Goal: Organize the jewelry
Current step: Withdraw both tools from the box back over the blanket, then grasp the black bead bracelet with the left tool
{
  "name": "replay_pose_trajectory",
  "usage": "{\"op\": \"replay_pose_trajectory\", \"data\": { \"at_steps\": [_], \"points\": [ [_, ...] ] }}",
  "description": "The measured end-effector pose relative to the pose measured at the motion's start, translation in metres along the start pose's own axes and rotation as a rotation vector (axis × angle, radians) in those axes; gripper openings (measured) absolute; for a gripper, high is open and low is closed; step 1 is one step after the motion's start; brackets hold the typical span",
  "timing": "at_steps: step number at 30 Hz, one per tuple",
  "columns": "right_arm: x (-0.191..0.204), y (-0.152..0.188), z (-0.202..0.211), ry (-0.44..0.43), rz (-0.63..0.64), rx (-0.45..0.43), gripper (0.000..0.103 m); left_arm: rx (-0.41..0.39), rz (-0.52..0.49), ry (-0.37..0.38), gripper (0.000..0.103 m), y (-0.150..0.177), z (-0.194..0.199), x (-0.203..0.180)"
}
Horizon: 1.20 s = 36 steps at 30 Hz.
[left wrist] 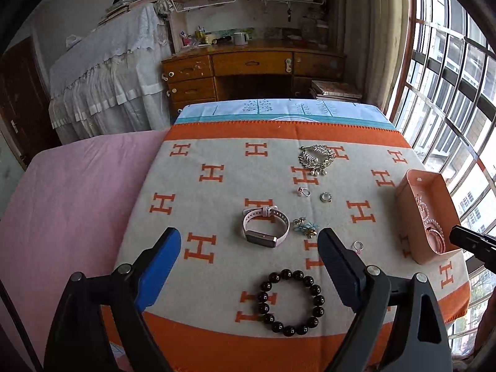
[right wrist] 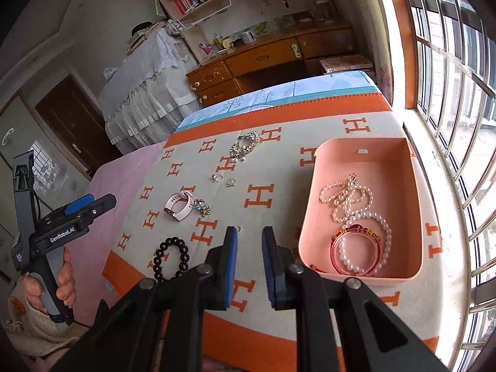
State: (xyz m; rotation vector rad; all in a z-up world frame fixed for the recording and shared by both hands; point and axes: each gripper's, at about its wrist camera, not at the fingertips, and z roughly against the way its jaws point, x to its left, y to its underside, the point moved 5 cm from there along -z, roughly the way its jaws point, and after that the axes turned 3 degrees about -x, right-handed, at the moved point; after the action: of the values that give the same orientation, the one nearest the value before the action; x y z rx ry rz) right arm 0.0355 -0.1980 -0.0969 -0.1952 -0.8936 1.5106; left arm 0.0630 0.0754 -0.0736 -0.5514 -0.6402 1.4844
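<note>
In the left wrist view our left gripper (left wrist: 249, 252), fingers wide apart and empty, hovers above the stiff, slippery black round-bead bracelet (left wrist: 290, 302) on the orange-and-grey blanket (left wrist: 198, 186), best pinched across one side, while in the right wrist view our right gripper (right wrist: 250, 249), fingers nearly together and empty, sits beside the pink plastic box (right wrist: 365, 152).

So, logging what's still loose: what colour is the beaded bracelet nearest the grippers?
Glossy black beaded bracelet, clearest in the left wrist view.

Pearl strands and a red beaded bangle (right wrist: 356, 248) are held in a pink plastic box (right wrist: 415, 204); a black bead bracelet (right wrist: 170, 259) and pink smartwatch (right wrist: 179, 206) are laid on the orange-patterned blanket (right wrist: 310, 130).
</note>
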Motion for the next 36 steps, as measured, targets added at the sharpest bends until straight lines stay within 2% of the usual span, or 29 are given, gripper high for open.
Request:
{"op": "replay_pose_trajectory", "data": {
  "at_steps": [3,5,7,8,14,18,22,24,27,29,31,32,33,36],
  "points": [
    [0.014,0.001,-0.009,-0.015,0.025,0.019,0.017,0.037,0.017,-0.002,0.089,0.015,-0.008,0.012],
    [0.022,0.002,-0.016,-0.022,0.041,0.030,0.022,0.070,0.021,0.005,0.089,0.026,-0.016,0.017],
    [0.028,0.004,-0.022,-0.025,0.056,0.034,0.032,0.114,0.019,0.019,0.089,0.039,-0.028,0.016],
    [0.031,0.004,-0.025,-0.027,0.065,0.037,0.033,0.137,0.016,0.029,0.089,0.045,-0.034,0.016],
    [0.036,0.012,-0.047,-0.051,0.070,0.076,0.033,0.278,0.016,0.113,0.089,0.084,-0.073,0.008],
    [0.032,0.016,-0.062,-0.055,0.045,0.112,0.033,0.303,-0.001,0.144,0.089,0.094,-0.085,0.000],
    [0.031,0.019,-0.069,-0.061,0.041,0.131,0.033,0.316,-0.007,0.144,0.088,0.096,-0.095,-0.004],
    [0.031,0.020,-0.073,-0.065,0.044,0.138,0.033,0.331,-0.008,0.145,0.076,0.097,-0.099,-0.005],
    [0.031,0.021,-0.077,-0.068,0.047,0.147,0.033,0.340,-0.031,0.113,0.064,0.095,-0.106,-0.008],
    [0.031,0.020,-0.080,-0.072,0.046,0.154,0.033,0.335,-0.040,0.120,0.058,0.094,-0.106,-0.009],
    [0.030,0.021,-0.084,-0.077,0.042,0.163,0.033,0.323,-0.049,0.126,0.042,0.092,-0.105,-0.011],
    [0.031,0.022,-0.086,-0.079,0.040,0.168,0.033,0.318,-0.048,0.133,0.023,0.090,-0.104,-0.011],
    [0.031,0.022,-0.088,-0.082,0.038,0.173,0.033,0.318,-0.042,0.142,0.013,0.089,-0.104,-0.012],
    [0.032,0.023,-0.094,-0.084,0.043,0.189,0.033,0.314,0.010,0.158,0.013,0.087,-0.104,-0.007]
  ]
}}
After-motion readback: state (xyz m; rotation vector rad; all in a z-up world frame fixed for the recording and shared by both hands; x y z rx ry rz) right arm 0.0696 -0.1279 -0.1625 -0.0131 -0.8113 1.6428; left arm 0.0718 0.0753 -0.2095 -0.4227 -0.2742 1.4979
